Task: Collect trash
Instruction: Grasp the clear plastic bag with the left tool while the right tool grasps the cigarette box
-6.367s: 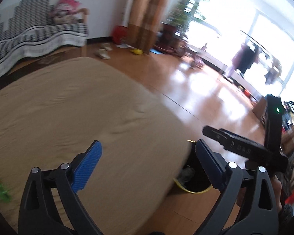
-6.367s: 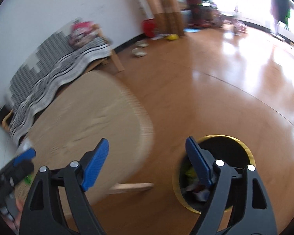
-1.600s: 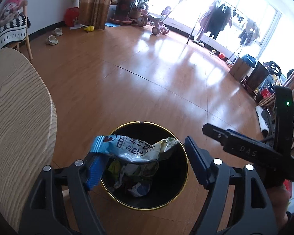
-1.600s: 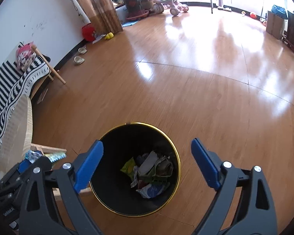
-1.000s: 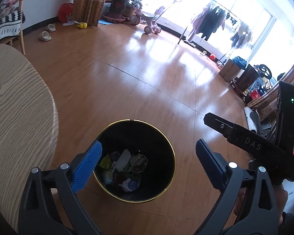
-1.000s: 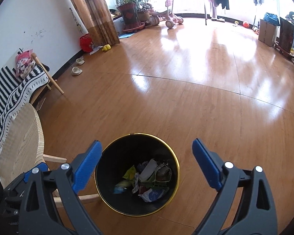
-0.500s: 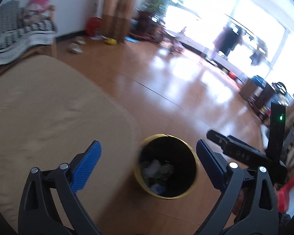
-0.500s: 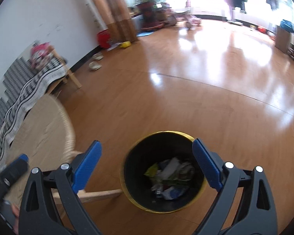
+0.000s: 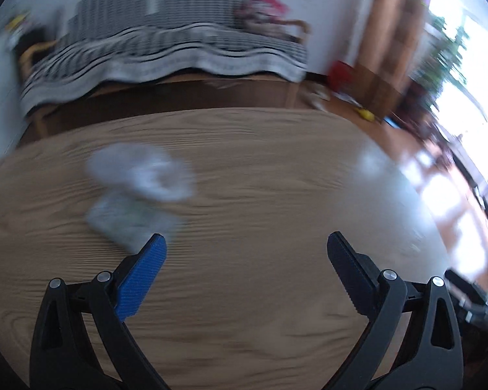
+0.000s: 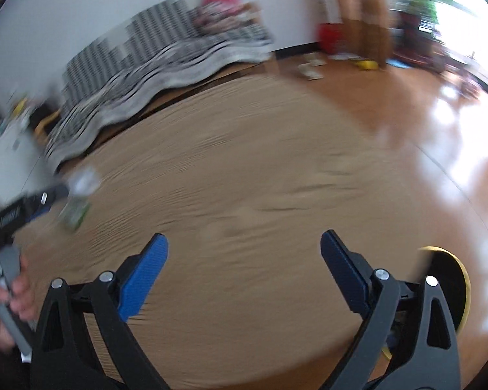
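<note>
Both views are motion-blurred. In the left wrist view my left gripper (image 9: 245,250) is open and empty above the round wooden table (image 9: 260,292). A crumpled clear plastic piece (image 9: 140,172) and a greenish wrapper (image 9: 127,217) lie on the table just beyond its left finger. In the right wrist view my right gripper (image 10: 242,250) is open and empty over the table (image 10: 244,195). The same plastic (image 10: 84,180) and wrapper (image 10: 76,213) show at far left. The black bin with a gold rim (image 10: 452,279) stands on the floor at lower right, partly behind the right finger.
A sofa with a black-and-white striped cover (image 9: 166,48) stands behind the table. Wooden floor (image 10: 423,113) stretches to the right toward bright windows, with a red container (image 10: 328,34), slippers (image 10: 310,68) and curtains (image 10: 358,9) by the wall.
Both grippers have swung left from over the bin to over the table. The snack wrapper my left gripper held earlier dropped into the bin. Both stay open.
</note>
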A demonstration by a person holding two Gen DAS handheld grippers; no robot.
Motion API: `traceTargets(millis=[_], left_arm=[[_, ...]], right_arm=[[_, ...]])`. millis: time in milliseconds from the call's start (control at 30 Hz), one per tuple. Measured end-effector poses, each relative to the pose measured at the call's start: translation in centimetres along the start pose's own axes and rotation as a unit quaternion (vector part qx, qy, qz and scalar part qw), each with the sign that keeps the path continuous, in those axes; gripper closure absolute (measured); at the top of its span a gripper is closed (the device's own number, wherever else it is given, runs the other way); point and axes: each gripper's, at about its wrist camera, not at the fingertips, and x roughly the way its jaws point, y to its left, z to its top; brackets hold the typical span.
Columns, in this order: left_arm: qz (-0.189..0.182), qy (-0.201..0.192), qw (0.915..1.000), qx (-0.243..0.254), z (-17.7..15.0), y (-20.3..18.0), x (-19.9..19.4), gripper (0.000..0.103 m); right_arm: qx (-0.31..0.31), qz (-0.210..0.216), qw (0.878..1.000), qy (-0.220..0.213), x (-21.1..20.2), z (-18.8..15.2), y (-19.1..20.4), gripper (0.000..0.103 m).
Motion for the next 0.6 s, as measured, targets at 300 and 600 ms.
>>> traceTargets(millis=[300,600], left_arm=[[0.056,-0.01,0.9957,-0.073,1.6,12.9,-0.9,0.007],[0.042,0.012,0.9921,-0.117,1.3,18.3,0.1,0.007]], right_arm=[[-0.214,0.049,0.974,0.054,6.3,-0.7,16.4,0.01],[-0.293,0.075,0.949,0.086,14.2,0.9,25.4,0.01]])
